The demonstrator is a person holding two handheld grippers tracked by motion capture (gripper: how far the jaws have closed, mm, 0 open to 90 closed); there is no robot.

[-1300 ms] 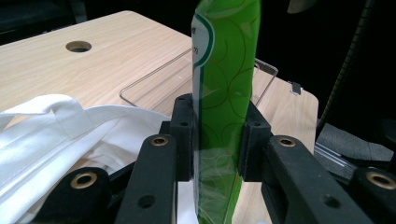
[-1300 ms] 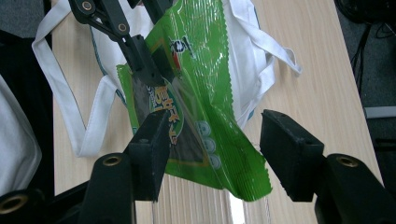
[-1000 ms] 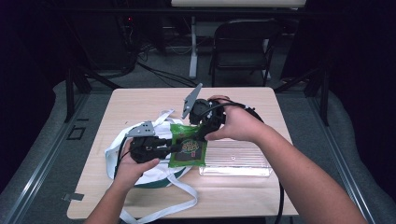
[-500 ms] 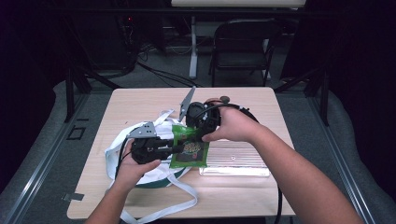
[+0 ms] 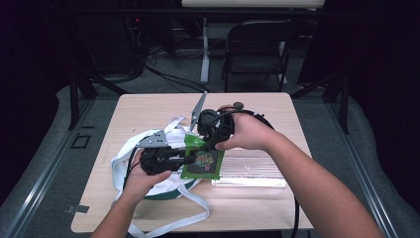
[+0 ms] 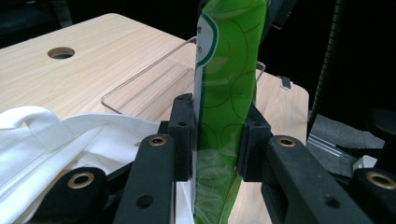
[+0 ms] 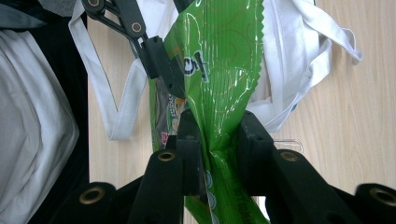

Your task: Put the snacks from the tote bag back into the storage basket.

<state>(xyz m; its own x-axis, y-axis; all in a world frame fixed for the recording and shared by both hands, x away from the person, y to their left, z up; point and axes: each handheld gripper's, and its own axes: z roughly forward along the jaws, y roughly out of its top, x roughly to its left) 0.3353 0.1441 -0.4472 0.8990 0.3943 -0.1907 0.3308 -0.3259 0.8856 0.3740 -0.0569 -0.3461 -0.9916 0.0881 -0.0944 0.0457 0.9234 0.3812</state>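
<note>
At the lower left of the high view, you are holding the left tongs (image 5: 185, 159) low over the white cloth bag (image 5: 130, 148), whose straps are trailing off toward the bottom edge of the worktop (image 5: 148, 106). Those tongs are clamping the left edge of the green snack packet (image 5: 202, 162). In the left gripper view the packet (image 6: 229, 93) is standing on edge between the two black pads (image 6: 183, 135), both pressing flat against the film, with the white bag (image 6: 56, 135) bunched at the lower left and the rim of the clear plastic tray (image 6: 149, 70) lying behind on the wood.

Moving to the middle of the high view, the packet is hanging between your two hands, just left of the clear tray (image 5: 250, 171) and partly over its near end; whether it is touching the tray cannot be told.

Just right of centre, you are bringing the right tongs (image 5: 208, 144) down onto the packet's upper edge, and their jaws have just been closing on it. In the right gripper view the pads (image 7: 189, 140) are pinching the green film (image 7: 224, 70) so that it is puckering between them, while the left tongs (image 7: 168, 79) are gripping the same packet at the upper left of that frame, with the white bag (image 7: 303, 46) spreading across the worktop (image 7: 364, 116) behind.
</note>
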